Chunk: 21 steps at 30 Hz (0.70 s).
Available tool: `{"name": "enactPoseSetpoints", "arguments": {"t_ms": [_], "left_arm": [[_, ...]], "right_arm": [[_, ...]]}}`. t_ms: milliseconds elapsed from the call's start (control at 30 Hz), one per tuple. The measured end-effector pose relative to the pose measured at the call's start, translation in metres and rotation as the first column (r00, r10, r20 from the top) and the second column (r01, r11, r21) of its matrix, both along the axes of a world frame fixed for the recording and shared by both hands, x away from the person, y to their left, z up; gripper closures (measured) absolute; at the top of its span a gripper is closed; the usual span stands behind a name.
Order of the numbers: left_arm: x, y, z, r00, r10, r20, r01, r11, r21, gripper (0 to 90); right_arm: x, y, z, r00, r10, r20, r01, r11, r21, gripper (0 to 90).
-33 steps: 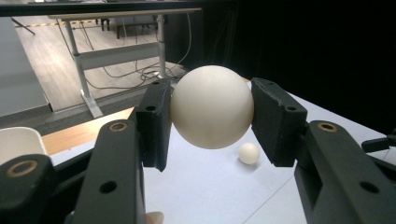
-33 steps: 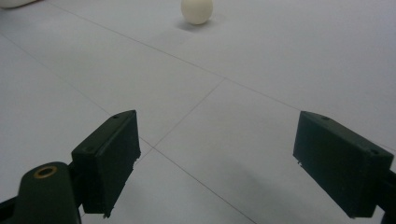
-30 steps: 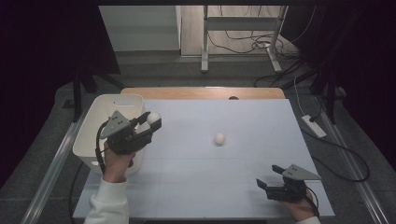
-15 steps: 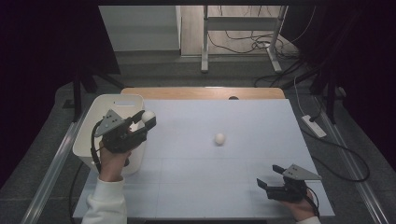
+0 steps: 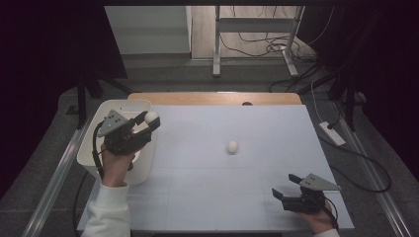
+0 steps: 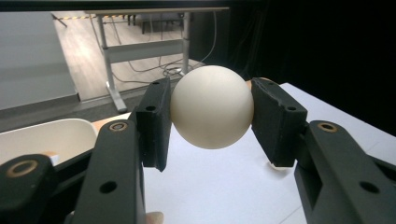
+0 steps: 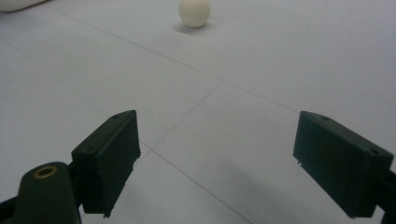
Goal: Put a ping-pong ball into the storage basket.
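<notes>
A white ball is pinched between the two black pads of my left gripper, which is shut on it. In the high view that ball hangs over the right rim of a white bin at the table's left, with the left gripper lifted above it. A second white ball lies loose near the middle of the white table; it also sits far ahead in the right gripper view. My right gripper rests low at the front right, open and holding nothing.
The bin's inner wall curves at the lower left of the left gripper view. Behind the table stand a metal frame and floor cables. A white power strip lies off the right edge.
My left gripper, still holding its ball, has drifted slightly left toward the bin. The right gripper and the loose ball have stayed put.
</notes>
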<state>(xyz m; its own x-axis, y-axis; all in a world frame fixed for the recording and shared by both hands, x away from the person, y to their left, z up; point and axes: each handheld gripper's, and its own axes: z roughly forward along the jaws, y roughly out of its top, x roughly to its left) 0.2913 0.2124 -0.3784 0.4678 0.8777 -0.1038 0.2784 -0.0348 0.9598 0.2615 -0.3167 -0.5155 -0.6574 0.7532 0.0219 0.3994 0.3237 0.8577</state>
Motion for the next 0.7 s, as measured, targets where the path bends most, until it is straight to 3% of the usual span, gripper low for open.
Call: {"name": "enactPoseSetpoints", "arguments": {"t_ms": [700], "left_arm": [[0.01, 0.024, -0.005, 0.9961, 0.074, -0.049, -0.073, 0.9972, 0.016, 50.8]], "right_arm": [[0.0, 0.0, 0.0, 1.0, -0.006, -0.002, 0.006, 1.0, 0.005, 14.8]]}}
